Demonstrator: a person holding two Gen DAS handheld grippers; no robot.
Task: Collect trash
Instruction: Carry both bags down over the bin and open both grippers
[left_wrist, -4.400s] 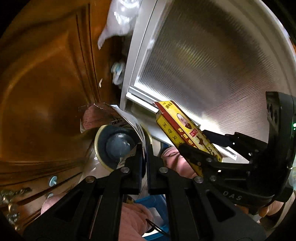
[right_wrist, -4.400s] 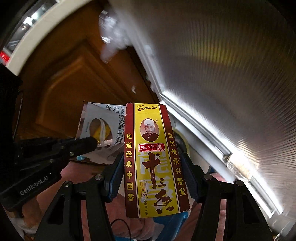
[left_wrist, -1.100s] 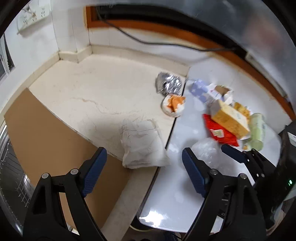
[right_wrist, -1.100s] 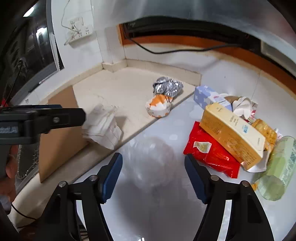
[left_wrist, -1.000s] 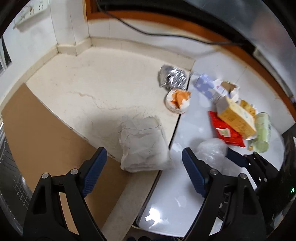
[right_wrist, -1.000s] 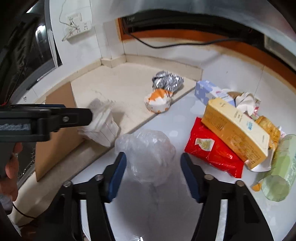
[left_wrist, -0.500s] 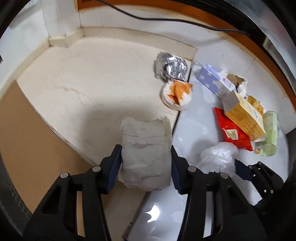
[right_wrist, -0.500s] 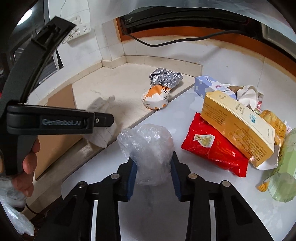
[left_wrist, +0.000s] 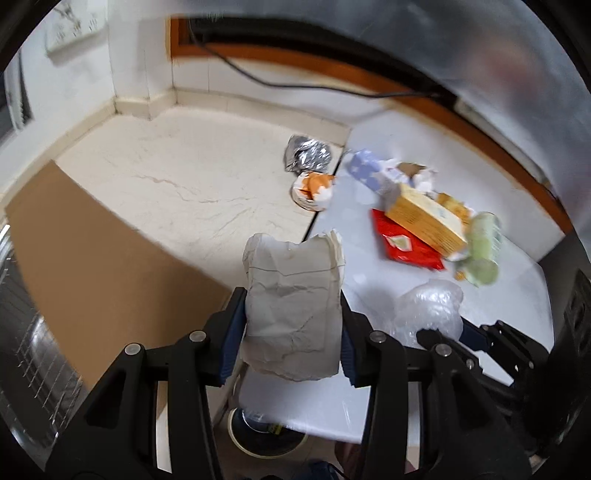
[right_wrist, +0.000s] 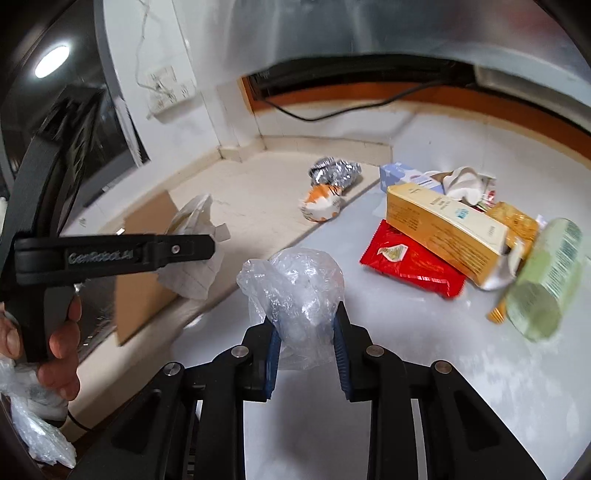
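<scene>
My left gripper (left_wrist: 293, 332) is shut on a crumpled white paper bag (left_wrist: 293, 299) and holds it off the counter; the bag also shows in the right wrist view (right_wrist: 195, 254). My right gripper (right_wrist: 304, 350) is shut on a crumpled clear plastic bag (right_wrist: 295, 288), which also shows in the left wrist view (left_wrist: 428, 310). More trash lies on the white table (right_wrist: 443, 369): a red snack packet (right_wrist: 410, 262), a yellow carton (right_wrist: 443, 225), a green cylinder (right_wrist: 546, 280), a blue tissue box (right_wrist: 399, 173), an orange-and-white wrapper (right_wrist: 321, 206) and a foil ball (right_wrist: 334, 171).
A cream stone counter (left_wrist: 192, 184) meets the table at its left edge. A brown cardboard sheet (left_wrist: 92, 254) lies on the counter's near side. A wire rack (left_wrist: 26, 332) is at far left. A black cable (right_wrist: 332, 110) runs along the back wall. A round bin opening (left_wrist: 266, 432) shows below the table.
Both grippers closed: the left one on the paper bag, the right one on the plastic bag. Both bags have been lifted off the surfaces. Earlier each gripper held a packet, then came back empty.
</scene>
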